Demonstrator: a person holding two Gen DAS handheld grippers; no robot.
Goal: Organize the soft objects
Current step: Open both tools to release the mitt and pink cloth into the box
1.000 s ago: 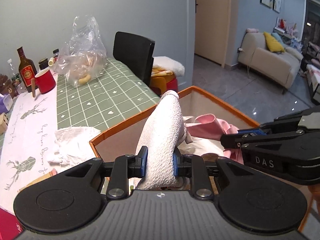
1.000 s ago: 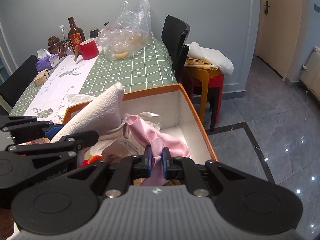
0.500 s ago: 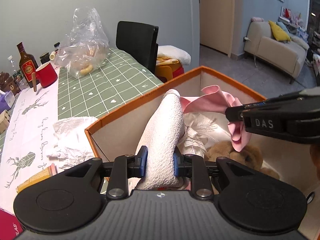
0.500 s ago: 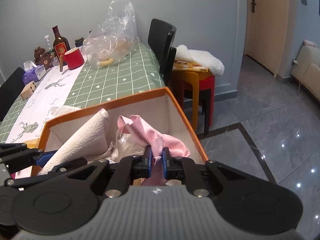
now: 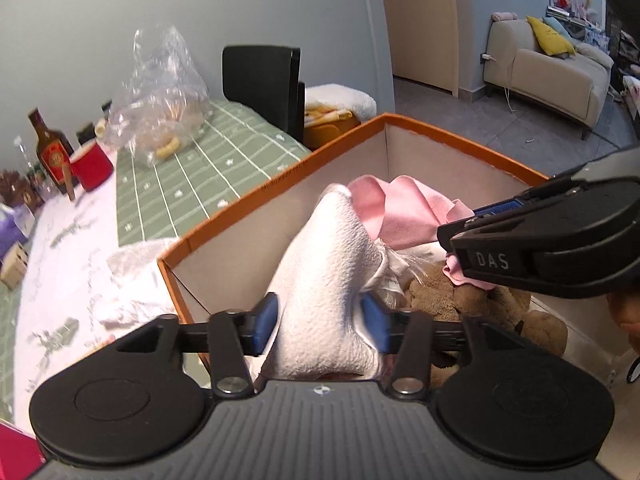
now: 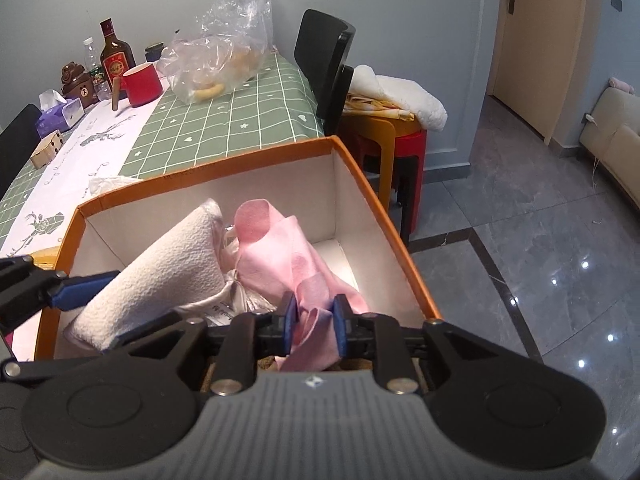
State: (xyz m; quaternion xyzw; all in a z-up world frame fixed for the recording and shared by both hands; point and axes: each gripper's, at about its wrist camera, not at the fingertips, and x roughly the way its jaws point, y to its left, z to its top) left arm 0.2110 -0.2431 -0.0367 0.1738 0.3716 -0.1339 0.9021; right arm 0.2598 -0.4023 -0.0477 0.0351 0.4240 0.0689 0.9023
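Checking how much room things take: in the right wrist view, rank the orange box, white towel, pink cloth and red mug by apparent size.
1. orange box, by far the largest.
2. white towel.
3. pink cloth, close to the towel; both are partly hidden, so that order is unsure.
4. red mug, smallest, though it stands farther from the camera.

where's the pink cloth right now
The pink cloth is inside the orange-rimmed box, between the jaws of the right gripper, just right of the white towel in the right wrist view.
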